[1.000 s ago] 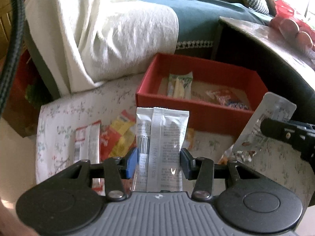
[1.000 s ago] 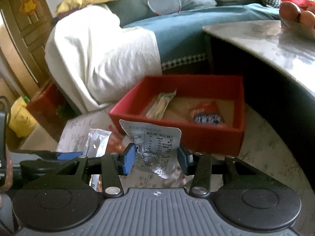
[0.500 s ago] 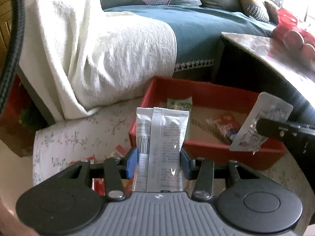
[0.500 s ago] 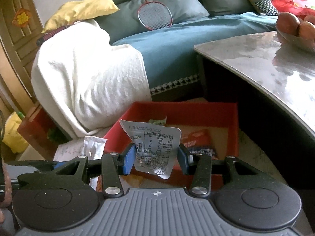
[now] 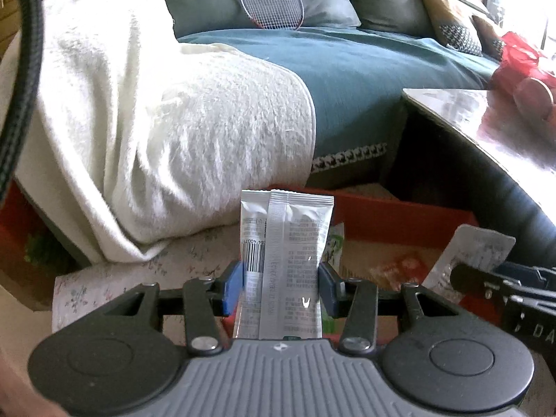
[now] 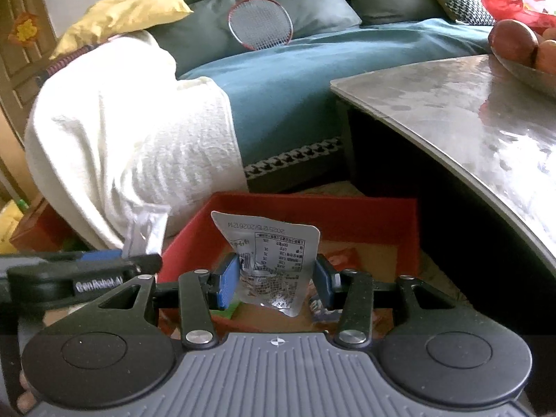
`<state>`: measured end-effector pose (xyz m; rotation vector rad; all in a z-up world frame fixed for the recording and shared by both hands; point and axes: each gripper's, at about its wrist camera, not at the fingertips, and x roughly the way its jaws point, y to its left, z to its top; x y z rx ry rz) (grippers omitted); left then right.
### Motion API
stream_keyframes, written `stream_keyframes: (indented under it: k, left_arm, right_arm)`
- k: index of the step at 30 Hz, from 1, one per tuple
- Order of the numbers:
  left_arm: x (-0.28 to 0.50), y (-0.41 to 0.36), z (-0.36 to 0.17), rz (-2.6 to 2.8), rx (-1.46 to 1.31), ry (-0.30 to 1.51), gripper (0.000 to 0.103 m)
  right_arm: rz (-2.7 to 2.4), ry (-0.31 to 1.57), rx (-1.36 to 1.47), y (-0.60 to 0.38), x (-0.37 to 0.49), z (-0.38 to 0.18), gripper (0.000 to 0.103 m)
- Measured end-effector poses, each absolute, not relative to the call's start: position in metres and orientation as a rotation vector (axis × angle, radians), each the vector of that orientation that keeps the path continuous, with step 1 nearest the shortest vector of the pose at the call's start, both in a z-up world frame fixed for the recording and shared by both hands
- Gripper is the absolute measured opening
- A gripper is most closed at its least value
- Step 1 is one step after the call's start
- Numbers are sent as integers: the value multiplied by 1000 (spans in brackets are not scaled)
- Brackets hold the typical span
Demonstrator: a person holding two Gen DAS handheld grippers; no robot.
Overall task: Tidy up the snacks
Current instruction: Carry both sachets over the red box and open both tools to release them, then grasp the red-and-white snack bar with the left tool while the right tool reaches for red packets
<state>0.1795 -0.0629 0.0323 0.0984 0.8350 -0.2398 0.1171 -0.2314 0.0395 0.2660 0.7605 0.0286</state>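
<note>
— So, what has the left gripper [image 5: 280,286] got?
— Its blue pads are pressed against both sides of a tall white sachet [image 5: 285,243], which stands upright between them with a barcode low on its left side.
— And the right gripper [image 6: 275,279]?
— Its jaws are clamped on a clear crinkled packet [image 6: 274,260] with a printed table and a date line across the top; the packet tilts a little toward eleven o'clock.
— Where is the red box [image 6: 365,215]?
— In the right wrist view it lies right behind the packet, from about ten to two o'clock, open on top, with a red wrapper [image 6: 342,255] on its brown floor. In the left wrist view its rim runs out toward three o'clock behind the sachet.
— Anything beyond?
— A white blanket [image 5: 166,121] is draped over a teal sofa [image 5: 365,69] at twelve, a badminton racket [image 6: 260,27] leans on the cushions, and a grey table [image 6: 469,111] edge sits at two o'clock.
— Can each gripper see the other?
— Yes, the right one shows at four o'clock in the left view, still pinching its packet.
</note>
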Motion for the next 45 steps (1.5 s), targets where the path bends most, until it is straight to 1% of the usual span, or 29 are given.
stream_keyframes:
  k: [14, 17, 19, 21, 23, 27, 32, 38, 45]
  left_arm:
    - [220, -96, 24, -245, 154, 830, 40]
    - [224, -97, 19, -235, 165, 844, 43]
    - [224, -95, 15, -232, 161, 857, 44]
    - [224, -95, 13, -230, 164, 863, 45]
    - [222, -94, 14, -222, 174, 857, 45]
    - [221, -92, 18, -217, 175, 847, 51]
    - [217, -90, 23, -209, 179, 844, 53]
    - [206, -69, 28, -212, 195, 853, 55]
    - [185, -15, 26, -166, 163, 908, 58]
  right_arm:
    - [-15, 808, 270, -247, 151, 20, 54]
    - [-19, 832, 269, -248, 157, 12, 56]
    - [-27, 842, 261, -247, 159, 9, 63]
    - [-32, 843, 256, -246, 160, 8, 65]
    - [-37, 843, 256, -246, 160, 9, 66]
    - [-40, 842, 257, -245, 159, 9, 70]
    - [-35, 845, 254, -243, 158, 8, 70]
    - [-31, 840, 257, -242, 154, 11, 72]
    - [-3, 837, 265, -234, 149, 15, 73]
